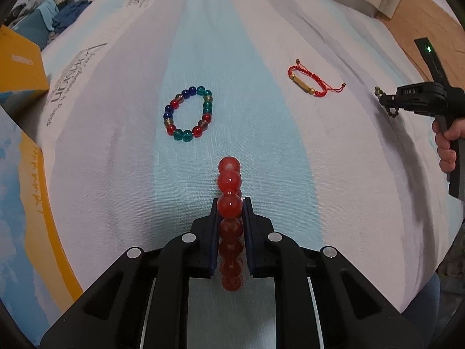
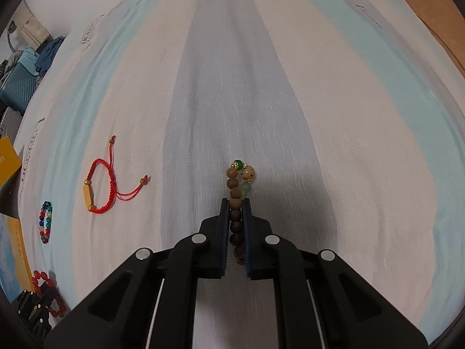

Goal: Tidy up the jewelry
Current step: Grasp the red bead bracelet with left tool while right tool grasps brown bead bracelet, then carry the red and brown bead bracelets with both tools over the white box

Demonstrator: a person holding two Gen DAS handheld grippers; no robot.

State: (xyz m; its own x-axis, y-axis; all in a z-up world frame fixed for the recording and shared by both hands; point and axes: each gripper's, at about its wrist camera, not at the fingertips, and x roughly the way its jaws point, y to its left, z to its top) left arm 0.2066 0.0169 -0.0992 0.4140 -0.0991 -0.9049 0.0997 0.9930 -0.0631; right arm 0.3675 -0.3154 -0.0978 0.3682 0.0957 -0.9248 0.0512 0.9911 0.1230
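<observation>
My left gripper (image 1: 230, 200) is shut on a red bead bracelet (image 1: 229, 180), held edge-on above the striped bed sheet. My right gripper (image 2: 235, 202) is shut on a brown wooden bead bracelet (image 2: 236, 180) with a green bead and a pale bead at its far end. The right gripper also shows in the left wrist view (image 1: 385, 99) at the right. A multicoloured bead bracelet (image 1: 189, 113) lies flat on the sheet ahead of the left gripper. A red cord bracelet (image 1: 308, 83) with a gold tube lies further right; it also shows in the right wrist view (image 2: 100, 192).
A yellow and blue box (image 1: 17, 67) stands at the left edge of the bed, with another printed box (image 1: 35, 218) nearer. Clothes and a teal suitcase (image 2: 17, 84) lie beyond the left side. Wooden floor (image 1: 421, 23) shows at the far right.
</observation>
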